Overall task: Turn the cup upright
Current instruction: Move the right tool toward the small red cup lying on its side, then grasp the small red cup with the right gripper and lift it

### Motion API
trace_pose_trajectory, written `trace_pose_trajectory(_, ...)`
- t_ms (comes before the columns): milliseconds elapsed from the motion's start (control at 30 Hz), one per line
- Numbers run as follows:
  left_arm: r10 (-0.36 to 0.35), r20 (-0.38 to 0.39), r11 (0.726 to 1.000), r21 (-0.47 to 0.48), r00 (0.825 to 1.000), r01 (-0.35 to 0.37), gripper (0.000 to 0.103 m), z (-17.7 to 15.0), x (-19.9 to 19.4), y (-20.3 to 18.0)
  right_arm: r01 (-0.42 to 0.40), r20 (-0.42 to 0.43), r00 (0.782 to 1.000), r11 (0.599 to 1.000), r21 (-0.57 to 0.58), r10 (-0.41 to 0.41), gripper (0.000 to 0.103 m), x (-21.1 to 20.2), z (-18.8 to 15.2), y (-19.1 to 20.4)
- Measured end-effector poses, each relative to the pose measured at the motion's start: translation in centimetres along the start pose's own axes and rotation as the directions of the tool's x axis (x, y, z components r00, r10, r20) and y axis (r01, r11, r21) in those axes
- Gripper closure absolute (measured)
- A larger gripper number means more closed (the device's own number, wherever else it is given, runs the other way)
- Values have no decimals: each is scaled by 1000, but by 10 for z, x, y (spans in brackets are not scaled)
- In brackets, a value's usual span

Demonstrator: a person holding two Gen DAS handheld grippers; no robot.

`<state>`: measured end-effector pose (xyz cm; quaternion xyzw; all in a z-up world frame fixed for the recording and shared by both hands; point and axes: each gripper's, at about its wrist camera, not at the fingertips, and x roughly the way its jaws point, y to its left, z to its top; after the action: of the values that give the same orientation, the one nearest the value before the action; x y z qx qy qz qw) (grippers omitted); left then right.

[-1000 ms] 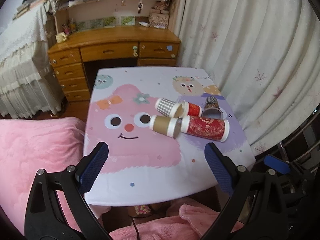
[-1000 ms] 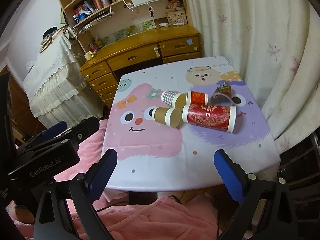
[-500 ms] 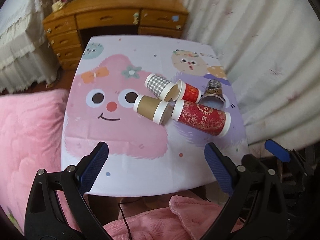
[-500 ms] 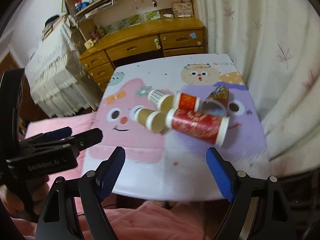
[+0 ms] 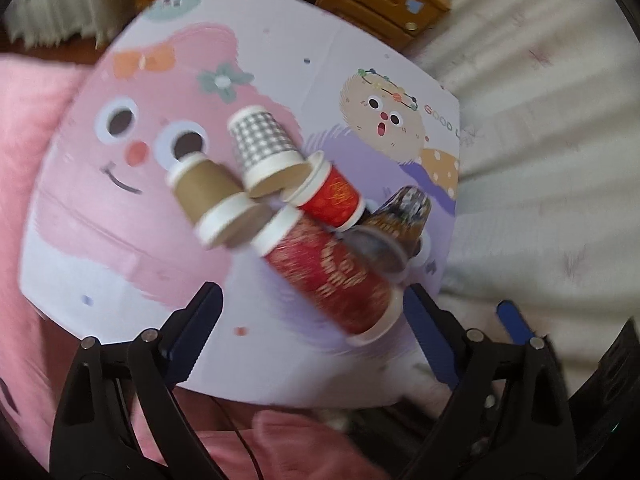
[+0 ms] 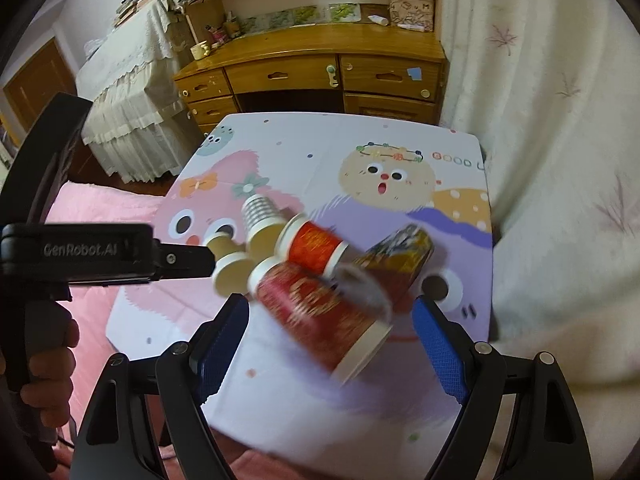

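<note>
The long red cup (image 6: 320,316) lies on its side between the right gripper (image 6: 332,340)'s wide-open fingers; left gripper (image 5: 316,336) open, empty, just short of it

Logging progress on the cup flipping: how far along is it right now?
Nothing is done yet: all five paper cups lie on their sides on the cartoon-print table, including the tall red paper cup, the plain brown paper cup and the grey checked paper cup. In hand: nothing; the left gripper and right gripper hang open near the tall red cup. Gripping and flipping remain.
</note>
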<state>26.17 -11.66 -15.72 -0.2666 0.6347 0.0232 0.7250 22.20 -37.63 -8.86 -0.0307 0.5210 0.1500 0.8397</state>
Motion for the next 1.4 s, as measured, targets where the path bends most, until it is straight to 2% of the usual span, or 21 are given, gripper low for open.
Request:
trace_pose_trajectory(167,-45,-47,982,-185,998,36,18,26,37,-11,-7,-18,1000,1000,-14,7,17,38,29,-43)
trace_pose_trajectory(333,-26,-75,951,-311,997,2,24,52,78,-20,-45,-58,997,997,60,49,17,80,49,-86)
trace_pose_trajectory(567,-1,-125,898,-436,992,-54,26,80,124,-18,-71,-94,992,989,131,84,15,119,60,-123)
trace_pose_trajectory(833,115,-168,892,-416,979,-176,26,95,158,-34,-95,-112,986,968,230,124,15,148,60,-152)
trace_pose_trajectory(933,121,-189,886,-422,974,-192,26,98,172,-35,-93,-115,985,961,261,127,15,158,61,-160)
trace_pose_trajectory(1067,130,-204,876,-434,970,-209,33,105,188,-32,-88,-127,983,951,295,130,15,170,61,-172)
trace_pose_trajectory(1267,150,-185,886,-410,971,-215,38,120,198,-38,-81,-138,982,943,322,132,15,181,60,-182)
trace_pose_trajectory(1400,156,-158,904,-374,975,-205,42,126,196,-46,-79,-135,982,937,340,132,15,182,58,-184)
